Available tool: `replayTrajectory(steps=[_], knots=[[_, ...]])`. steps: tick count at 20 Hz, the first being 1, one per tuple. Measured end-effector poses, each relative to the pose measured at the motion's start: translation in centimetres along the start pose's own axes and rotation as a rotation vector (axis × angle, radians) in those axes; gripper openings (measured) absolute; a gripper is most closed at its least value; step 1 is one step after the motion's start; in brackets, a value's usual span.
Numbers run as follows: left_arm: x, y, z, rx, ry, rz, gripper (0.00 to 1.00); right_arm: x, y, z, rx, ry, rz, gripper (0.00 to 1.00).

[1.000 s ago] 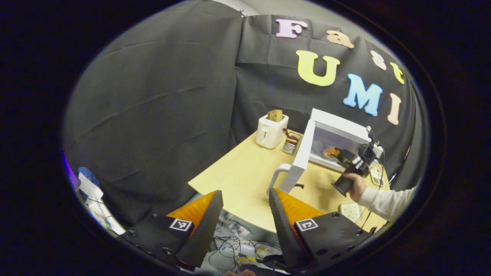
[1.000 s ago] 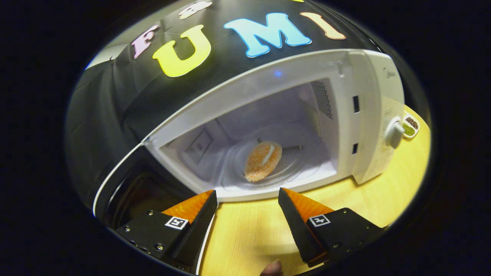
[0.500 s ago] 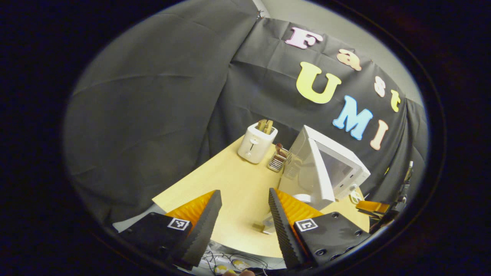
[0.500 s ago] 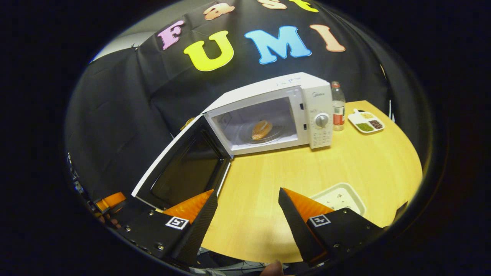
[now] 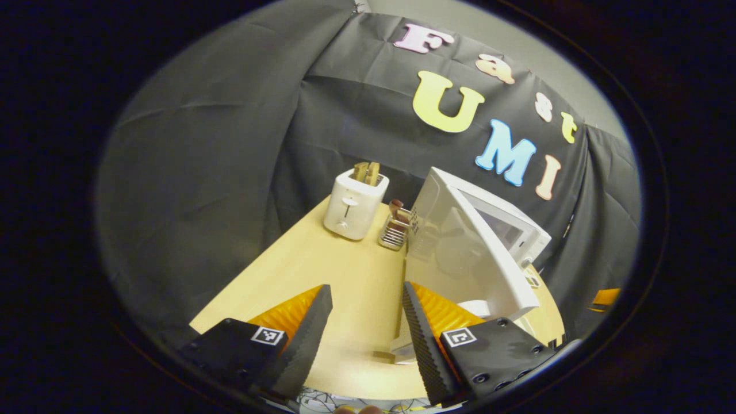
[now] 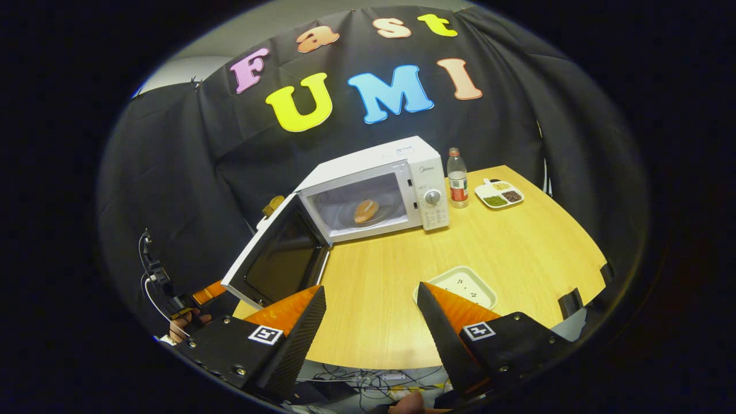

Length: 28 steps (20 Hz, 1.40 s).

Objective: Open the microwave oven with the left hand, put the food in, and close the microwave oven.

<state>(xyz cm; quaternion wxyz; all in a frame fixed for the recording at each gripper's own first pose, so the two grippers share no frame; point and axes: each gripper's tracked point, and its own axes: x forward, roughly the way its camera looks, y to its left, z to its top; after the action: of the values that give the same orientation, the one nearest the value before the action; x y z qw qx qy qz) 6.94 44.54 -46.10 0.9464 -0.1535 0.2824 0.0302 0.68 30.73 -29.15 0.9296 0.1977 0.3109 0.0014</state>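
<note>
Your left hand-held gripper (image 5: 365, 322) is spread wide and holds nothing; it sits just beside the outer face of the microwave door (image 5: 477, 253), near the door's free edge. Your right hand-held gripper (image 6: 371, 322) is also wide and empty, above the near edge of the surface (image 6: 517, 241). The microwave (image 6: 379, 184) stands open with its door swung out to the left. The food (image 6: 365, 210) lies on the plate inside the cavity. A white tray (image 6: 457, 284) sits near the right gripper; a toaster (image 5: 353, 204) stands beyond the door.
</note>
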Motion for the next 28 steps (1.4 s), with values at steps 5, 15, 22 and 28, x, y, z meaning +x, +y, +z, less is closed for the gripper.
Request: replayTrajectory(steps=[5,15,22,28], knots=[[0.8,-3.7,-0.8,0.038,0.0,-0.028,0.85,-3.5,-3.4,1.6,-0.008,-0.062,-0.037,0.98],[1.0,-15.2,-2.9,0.116,0.035,-0.012,0.85,-9.1,-13.4,4.2,0.002,-0.135,-0.013,0.98],[3.7,-23.4,-4.9,0.175,0.06,-0.043,0.84,-11.6,-21.0,4.5,0.062,-0.145,-0.083,0.98],[10.4,-29.9,-5.1,0.289,0.097,-0.2,0.85,-10.5,-21.7,5.1,0.156,-0.146,-0.221,0.98]])
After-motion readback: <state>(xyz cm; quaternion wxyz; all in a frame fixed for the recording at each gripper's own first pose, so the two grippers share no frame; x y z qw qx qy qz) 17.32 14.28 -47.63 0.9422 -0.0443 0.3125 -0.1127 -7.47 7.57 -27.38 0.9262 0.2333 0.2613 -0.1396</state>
